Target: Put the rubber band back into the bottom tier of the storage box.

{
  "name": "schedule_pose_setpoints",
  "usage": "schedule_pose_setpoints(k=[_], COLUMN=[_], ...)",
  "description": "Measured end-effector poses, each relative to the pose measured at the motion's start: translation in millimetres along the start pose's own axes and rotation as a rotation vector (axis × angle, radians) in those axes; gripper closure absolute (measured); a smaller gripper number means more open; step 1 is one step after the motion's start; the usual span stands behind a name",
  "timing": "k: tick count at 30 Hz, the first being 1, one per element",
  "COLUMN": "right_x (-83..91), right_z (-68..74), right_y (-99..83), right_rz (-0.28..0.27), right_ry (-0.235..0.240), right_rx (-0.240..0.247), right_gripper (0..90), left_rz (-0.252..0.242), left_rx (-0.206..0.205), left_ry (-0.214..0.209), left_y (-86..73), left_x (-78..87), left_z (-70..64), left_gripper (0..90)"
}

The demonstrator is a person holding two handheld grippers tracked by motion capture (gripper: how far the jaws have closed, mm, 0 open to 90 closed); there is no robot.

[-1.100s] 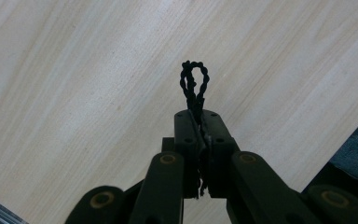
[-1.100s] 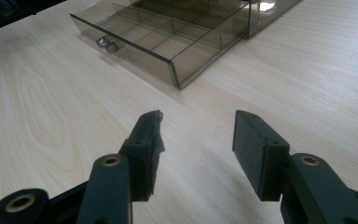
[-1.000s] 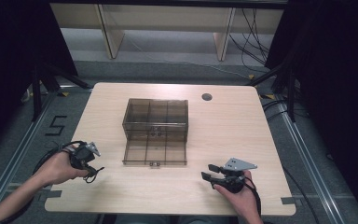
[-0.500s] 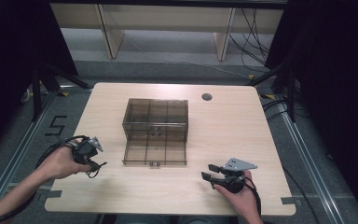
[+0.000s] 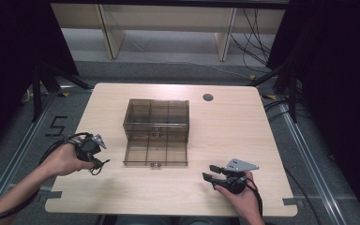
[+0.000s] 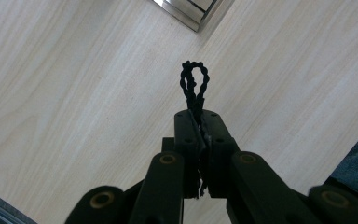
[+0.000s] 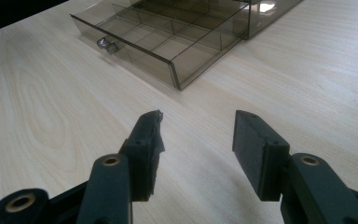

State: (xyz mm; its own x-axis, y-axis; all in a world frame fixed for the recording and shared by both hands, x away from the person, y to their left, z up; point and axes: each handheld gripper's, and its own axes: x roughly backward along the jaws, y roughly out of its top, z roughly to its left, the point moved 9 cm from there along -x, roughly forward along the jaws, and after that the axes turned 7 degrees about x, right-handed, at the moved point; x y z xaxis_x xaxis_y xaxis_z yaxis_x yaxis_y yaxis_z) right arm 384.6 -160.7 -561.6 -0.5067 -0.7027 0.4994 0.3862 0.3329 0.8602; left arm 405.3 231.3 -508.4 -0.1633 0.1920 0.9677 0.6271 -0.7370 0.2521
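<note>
Pale wood table [image 5: 262, 140]: your left gripper [image 6: 199, 122] pinches a black twisted cord loop [image 6: 193, 86] left of the smoky drawer organizer [image 5: 155, 117], likely for its pulled-out drawer [image 5: 155, 152]. Right gripper [image 7: 196, 140] rests gaping, idle.

A pale wooden table [image 5: 122, 197] carries a smoky clear plastic box [image 5: 156, 114], whose drawer [image 5: 155, 152] is pulled open onto the tabletop. The drawer lies ahead of the right gripper [image 5: 212, 172] and to its left. A round cable hole [image 5: 208, 97] sits far beyond that gripper, past the box.
</note>
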Motion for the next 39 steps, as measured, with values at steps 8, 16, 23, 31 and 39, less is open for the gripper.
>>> schedule_pose_setpoints(k=[8,16,23,31,39], right_x=[-0.2,-0.2,-0.1,0.3,0.5], right_z=[0.1,0.3,0.3,-3.0,-2.9], right_y=[-0.1,0.0,0.0,0.6,0.7], right_rz=[0.002,0.001,0.0,-0.005,-0.008], right_ry=[0.0,0.0,0.001,-0.007,-0.009], right_rx=[-0.001,0.0,0.001,0.035,0.033], right_gripper=[52.7,52.7,52.7,52.7,52.7], left_rz=[-0.012,-0.016,-0.012,-0.02,0.005], left_rx=[-0.009,-0.025,-0.04,-0.049,-0.067], left_ry=[-0.007,-0.003,-0.003,-0.011,-0.018], left_y=[9.8,18.0,26.5,32.0,34.8], left_x=[-0.7,2.0,5.7,7.3,9.0], left_z=[-1.5,-2.7,-2.9,-3.9,-1.4], left_gripper=[85.8,85.8,85.8,85.8,85.8])
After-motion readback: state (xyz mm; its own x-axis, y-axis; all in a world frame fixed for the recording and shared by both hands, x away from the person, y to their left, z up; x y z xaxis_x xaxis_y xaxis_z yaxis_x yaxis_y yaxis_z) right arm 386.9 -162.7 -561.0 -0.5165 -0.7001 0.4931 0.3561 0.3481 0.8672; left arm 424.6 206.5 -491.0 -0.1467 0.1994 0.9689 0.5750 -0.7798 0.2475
